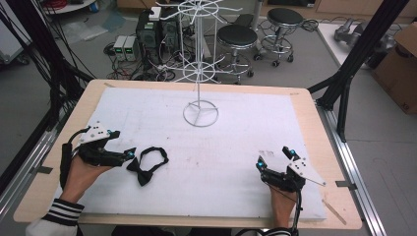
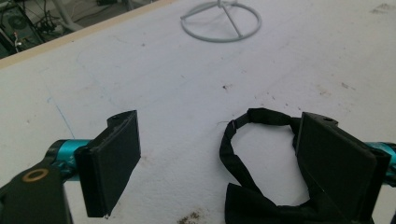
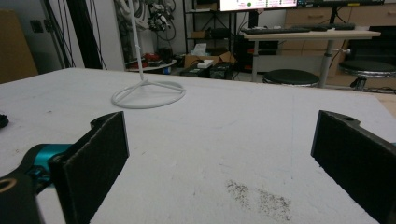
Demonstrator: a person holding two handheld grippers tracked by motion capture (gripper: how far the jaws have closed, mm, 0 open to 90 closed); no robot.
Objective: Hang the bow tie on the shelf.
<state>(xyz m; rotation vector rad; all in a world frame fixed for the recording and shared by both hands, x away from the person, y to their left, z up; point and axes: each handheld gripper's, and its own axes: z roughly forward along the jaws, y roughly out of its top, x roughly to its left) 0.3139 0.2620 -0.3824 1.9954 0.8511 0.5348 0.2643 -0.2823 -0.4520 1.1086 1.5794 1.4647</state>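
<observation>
A black bow tie [image 1: 147,165] with its looped strap lies flat on the white mat [image 1: 221,147] at the front left. My left gripper [image 1: 125,144] stands open just left of it. In the left gripper view the bow tie [image 2: 261,207] lies between the wide-apart jaws of that gripper [image 2: 222,125], close against the right jaw, and nothing grips it. My right gripper [image 1: 273,157] is open at the front right of the mat, and its own view [image 3: 219,122] has only bare mat between the jaws. A white wire hanging rack [image 1: 199,73] stands upright at the back centre on its ring base [image 1: 200,114].
The mat covers most of the wooden table [image 1: 314,123]. Black frame posts [image 1: 344,83] rise at the table's right and left sides. Two stools [image 1: 237,37], computers and cables [image 1: 147,34] and a cardboard box [image 1: 401,69] sit on the floor beyond. A dark stain [image 3: 259,198] marks the mat.
</observation>
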